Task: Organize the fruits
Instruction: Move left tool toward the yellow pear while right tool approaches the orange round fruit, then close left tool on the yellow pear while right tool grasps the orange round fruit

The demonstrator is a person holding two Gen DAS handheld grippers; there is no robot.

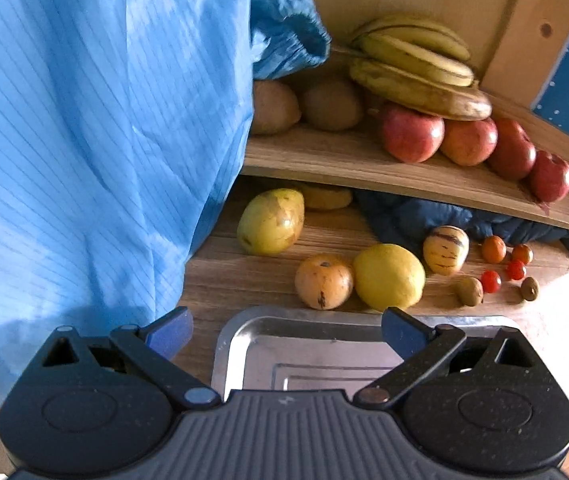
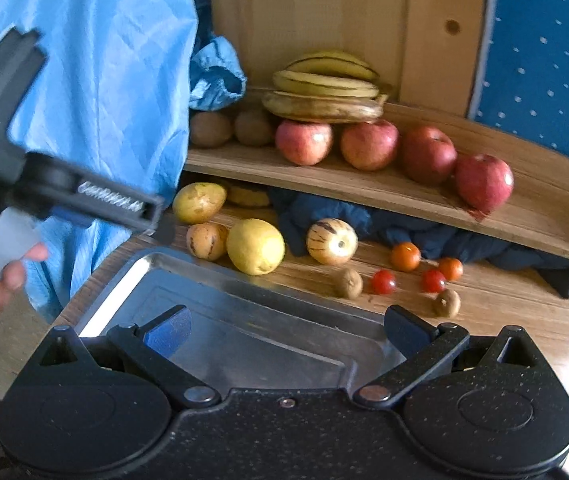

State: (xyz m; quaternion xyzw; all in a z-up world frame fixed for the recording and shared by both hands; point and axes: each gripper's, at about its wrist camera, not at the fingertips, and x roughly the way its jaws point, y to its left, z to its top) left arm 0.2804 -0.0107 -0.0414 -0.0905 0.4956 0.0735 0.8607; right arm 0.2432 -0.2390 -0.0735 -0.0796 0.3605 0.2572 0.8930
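Both grippers are open and empty above a metal tray (image 1: pixel 240 332), which also shows in the right wrist view (image 2: pixel 140 272). My left gripper (image 1: pixel 286 330) faces a yellow lemon (image 1: pixel 388 276), an orange-brown fruit (image 1: pixel 323 281), a mango (image 1: pixel 271 222) and a striped melon (image 1: pixel 445 249) on the wooden table. My right gripper (image 2: pixel 286 330) sees the same lemon (image 2: pixel 255 246), striped melon (image 2: pixel 332 241), several cherry tomatoes (image 2: pixel 383 282) and small kiwis (image 2: pixel 348 283). The left gripper's body (image 2: pixel 84 196) shows at the left of the right wrist view.
A wooden shelf (image 1: pixel 344 164) holds bananas (image 1: pixel 416 64), several red apples (image 1: pixel 412 134) and brown kiwis (image 1: pixel 330 106). A person in blue clothing (image 1: pixel 96 120) fills the left side. A dark cloth (image 1: pixel 412 216) lies under the shelf. A blue dotted wall (image 2: pixel 544 60) is at right.
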